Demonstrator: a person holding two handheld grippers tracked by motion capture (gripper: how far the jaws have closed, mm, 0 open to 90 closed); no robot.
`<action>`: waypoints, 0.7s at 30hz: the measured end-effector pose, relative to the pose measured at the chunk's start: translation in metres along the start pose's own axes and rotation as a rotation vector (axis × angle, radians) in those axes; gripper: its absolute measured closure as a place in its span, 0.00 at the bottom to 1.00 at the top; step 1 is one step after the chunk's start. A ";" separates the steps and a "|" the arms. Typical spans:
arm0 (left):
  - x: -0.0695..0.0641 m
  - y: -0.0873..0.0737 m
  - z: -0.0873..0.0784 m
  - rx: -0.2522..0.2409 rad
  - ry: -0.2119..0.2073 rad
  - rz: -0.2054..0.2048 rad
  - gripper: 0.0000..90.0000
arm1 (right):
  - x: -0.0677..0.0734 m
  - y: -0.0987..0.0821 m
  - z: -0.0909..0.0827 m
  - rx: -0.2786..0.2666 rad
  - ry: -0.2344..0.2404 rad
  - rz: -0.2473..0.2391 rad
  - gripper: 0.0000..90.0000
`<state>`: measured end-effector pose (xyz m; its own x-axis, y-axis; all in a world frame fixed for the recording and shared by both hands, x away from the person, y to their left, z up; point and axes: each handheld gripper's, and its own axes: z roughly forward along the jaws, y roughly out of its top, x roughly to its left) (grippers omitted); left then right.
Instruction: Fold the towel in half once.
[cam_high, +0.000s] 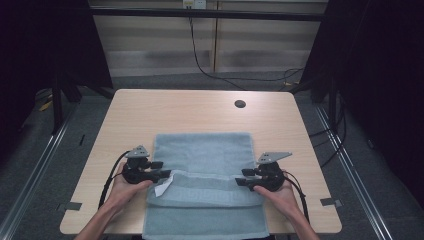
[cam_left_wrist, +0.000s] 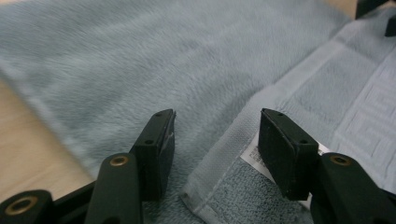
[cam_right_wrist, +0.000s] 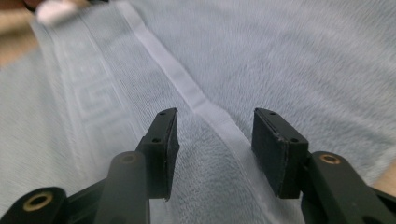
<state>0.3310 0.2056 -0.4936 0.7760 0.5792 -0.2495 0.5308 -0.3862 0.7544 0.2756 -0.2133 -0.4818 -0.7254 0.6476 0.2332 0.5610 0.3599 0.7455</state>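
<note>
Item: the pale blue terry towel (cam_high: 202, 165) with a woven border band lay on the light wooden worktop (cam_high: 150, 110), its near edge hanging over the front; a fold was turned up across its near half.
Handling: you should have judged it light, limp and soft. It would not slip, but it would sag and drag wherever it went unsupported.
Grip points: the best hold was at the two ends of the folded edge, on the firmer hemmed band (cam_right_wrist: 196, 100), pinching both layers. At the left end, the white care label (cam_left_wrist: 254, 156) marked the corner.
Left hand-held gripper (cam_high: 162, 172): your jaws stood apart, straddling the folded corner (cam_left_wrist: 205, 186) without pressing on it.
Right hand-held gripper (cam_high: 243, 179): your jaws stood apart over the hem, with nothing clamped.
Hand pose: your left hand (cam_high: 125, 192) and right hand (cam_high: 277, 192) sat low at the towel's sides, with the jaws pointing inward toward each other and nearly level.
</note>
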 end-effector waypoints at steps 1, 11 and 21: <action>-0.004 -0.002 0.006 0.032 0.005 0.029 0.51 | 0.001 -0.001 0.003 0.021 -0.010 -0.010 0.56; -0.014 -0.002 0.007 0.064 0.032 0.134 0.97 | 0.007 -0.007 0.018 0.078 -0.054 -0.040 0.74; -0.035 -0.005 -0.029 -0.045 -0.103 0.123 0.99 | 0.027 -0.001 -0.010 -0.017 -0.005 -0.069 0.91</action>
<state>0.2911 0.2081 -0.4713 0.8663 0.4521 -0.2123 0.4153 -0.4159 0.8090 0.2514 -0.2028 -0.4699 -0.7601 0.6249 0.1781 0.5030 0.3923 0.7701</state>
